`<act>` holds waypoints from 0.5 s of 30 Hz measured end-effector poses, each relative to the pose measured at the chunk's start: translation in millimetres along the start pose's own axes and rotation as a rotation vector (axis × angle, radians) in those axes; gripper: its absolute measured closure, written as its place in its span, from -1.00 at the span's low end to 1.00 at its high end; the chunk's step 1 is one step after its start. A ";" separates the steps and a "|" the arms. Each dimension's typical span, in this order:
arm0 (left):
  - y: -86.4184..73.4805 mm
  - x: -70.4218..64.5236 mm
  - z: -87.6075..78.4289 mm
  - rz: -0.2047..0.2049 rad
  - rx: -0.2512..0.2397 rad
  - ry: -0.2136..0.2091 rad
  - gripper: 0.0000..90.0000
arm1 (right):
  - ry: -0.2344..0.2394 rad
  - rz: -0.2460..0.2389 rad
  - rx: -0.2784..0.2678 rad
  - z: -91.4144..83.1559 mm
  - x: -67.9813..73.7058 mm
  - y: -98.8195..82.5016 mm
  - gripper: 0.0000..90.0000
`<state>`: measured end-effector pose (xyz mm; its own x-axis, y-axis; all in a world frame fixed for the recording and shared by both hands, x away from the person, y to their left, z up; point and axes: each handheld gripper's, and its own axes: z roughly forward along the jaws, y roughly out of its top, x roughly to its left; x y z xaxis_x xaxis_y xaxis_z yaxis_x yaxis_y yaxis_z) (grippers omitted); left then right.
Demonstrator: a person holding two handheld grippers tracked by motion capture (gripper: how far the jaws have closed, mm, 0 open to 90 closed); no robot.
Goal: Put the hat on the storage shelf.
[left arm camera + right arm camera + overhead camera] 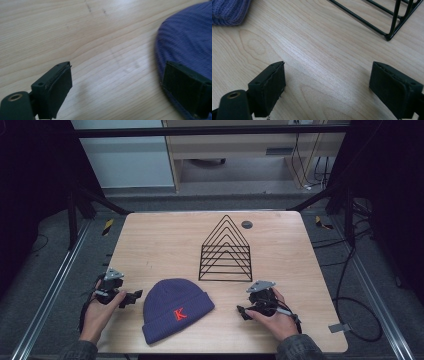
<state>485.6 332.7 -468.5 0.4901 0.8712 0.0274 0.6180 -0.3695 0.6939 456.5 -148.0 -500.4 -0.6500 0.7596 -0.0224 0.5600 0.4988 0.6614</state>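
A purple knit beanie (175,310) with a red K lies flat near the table's front edge, between my two hands. My left gripper (133,297) rests on the wood just left of the beanie, open, its jaws pointing at the hat. In the left gripper view the beanie (185,37) lies at the right, behind the right jaw, and my left gripper (127,87) holds nothing. My right gripper (243,311) sits to the right of the beanie, open and empty (329,90), with a corner of the beanie (229,11) at upper left.
A black wire rack (226,251) with triangular dividers stands in the middle of the wooden table (165,240); its base rods (372,17) lie ahead of my right gripper. A small dark disc (246,224) sits at the back. Cables trail on the floor to the right.
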 end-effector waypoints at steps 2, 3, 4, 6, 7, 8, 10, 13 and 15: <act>4.5 -4.6 -1.4 0.001 -0.010 -0.021 -0.78 | -0.001 -0.014 -0.008 -1.4 1.8 1.0 -0.63; 7.1 -7.0 -2.1 0.003 -0.017 -0.030 -0.76 | 0.003 -0.012 -0.013 -2.0 2.4 1.6 -0.61; 10.1 -9.3 -2.9 0.011 -0.019 -0.036 -0.75 | 0.004 -0.012 -0.017 -2.4 2.5 1.8 -0.59; 16.4 -14.6 -2.5 0.025 -0.024 -0.047 -0.72 | 0.003 -0.013 -0.015 -2.5 1.7 1.8 -0.57; 19.4 -17.0 -1.5 0.030 -0.023 -0.061 -0.71 | 0.003 -0.012 -0.012 -2.4 1.1 1.6 -0.56; 22.4 -19.4 0.2 0.038 -0.017 -0.071 -0.66 | 0.002 -0.008 -0.013 -2.3 0.8 1.6 -0.54; 29.1 -25.1 5.3 0.065 0.011 -0.072 -0.65 | 0.001 -0.008 -0.013 -2.5 0.7 1.6 -0.52; 34.8 -31.5 11.7 0.080 0.048 -0.087 -0.58 | 0.001 -0.008 -0.017 -3.3 0.4 1.3 -0.51; 38.1 -36.2 15.9 0.089 0.076 -0.097 -0.51 | 0.002 -0.007 -0.016 -3.7 0.2 1.1 -0.51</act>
<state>501.2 282.0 -454.5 0.5996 0.8002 0.0142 0.6125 -0.4702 0.6354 455.1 -148.8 -496.9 -0.6549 0.7552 -0.0258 0.5472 0.4975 0.6731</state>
